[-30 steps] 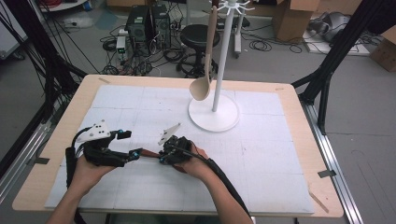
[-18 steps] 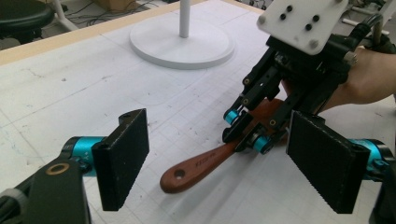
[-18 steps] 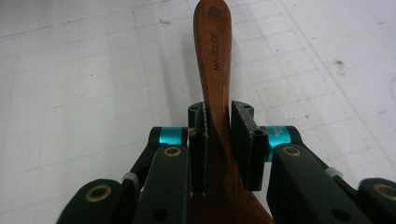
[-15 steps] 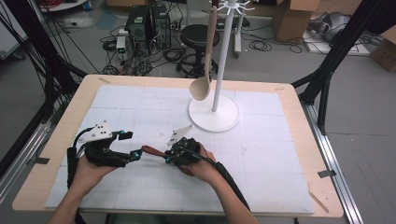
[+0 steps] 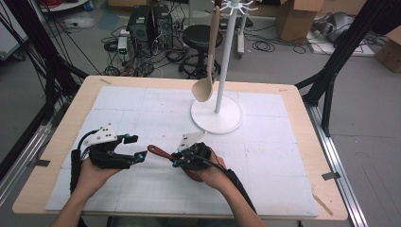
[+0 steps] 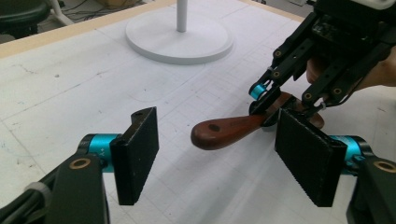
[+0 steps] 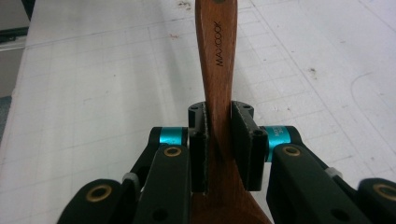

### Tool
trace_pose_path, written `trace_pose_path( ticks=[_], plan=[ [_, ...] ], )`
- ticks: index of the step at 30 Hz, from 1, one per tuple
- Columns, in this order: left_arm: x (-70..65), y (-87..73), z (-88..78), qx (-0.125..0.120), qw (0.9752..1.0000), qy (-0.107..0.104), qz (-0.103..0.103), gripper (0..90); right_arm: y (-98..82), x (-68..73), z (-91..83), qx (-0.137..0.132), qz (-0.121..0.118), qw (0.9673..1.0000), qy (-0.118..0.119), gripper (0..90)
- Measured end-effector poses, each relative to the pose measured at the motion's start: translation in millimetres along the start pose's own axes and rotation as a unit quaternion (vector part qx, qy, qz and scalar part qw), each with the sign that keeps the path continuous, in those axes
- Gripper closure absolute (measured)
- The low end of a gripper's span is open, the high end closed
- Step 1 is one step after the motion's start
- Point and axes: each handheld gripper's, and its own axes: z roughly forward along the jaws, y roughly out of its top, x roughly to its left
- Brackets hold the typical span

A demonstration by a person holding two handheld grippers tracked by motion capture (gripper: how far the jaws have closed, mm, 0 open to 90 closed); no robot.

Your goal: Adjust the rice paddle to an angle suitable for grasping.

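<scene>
- Clearly, the right gripper (image 5: 176,162) has its fingers (image 7: 198,149) clamped on the neck of a dark wooden spoon (image 6: 233,129), whose handle juts out ahead of them above the desk (image 5: 293,109).
- Opposite, the left gripper (image 5: 135,147) has fingers (image 6: 135,154) that are parted and have just been narrowing; the handle's tip sits just ahead of the gap, untouched.
- Beyond both, a white stand (image 5: 217,113) carries a pale spoon (image 5: 205,87) hanging from its top.

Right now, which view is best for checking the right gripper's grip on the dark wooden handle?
The right gripper view: the handle runs between both pads, which press its sides. The left gripper view shows the right gripper side-on around the handle, with the contact partly hidden. The high view shows the handle sticking out left, too small to judge.
</scene>
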Motion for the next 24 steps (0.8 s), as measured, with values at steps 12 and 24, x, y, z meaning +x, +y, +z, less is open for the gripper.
trace_pose_path(
  ticks=[12,24],
  plan=[
    [-1.6,-0.5,6.5,0.006,0.9999,-0.011,-0.006,33.8,0.5,8.4,-10.3,-0.021,-0.011,0.9997,-0.005,77.8],
    [-5.4,-0.5,14.0,0.008,0.9994,-0.031,-0.012,38.3,4.7,12.5,-15.5,-0.039,-0.017,0.999,-0.01,77.8]
  ],
)
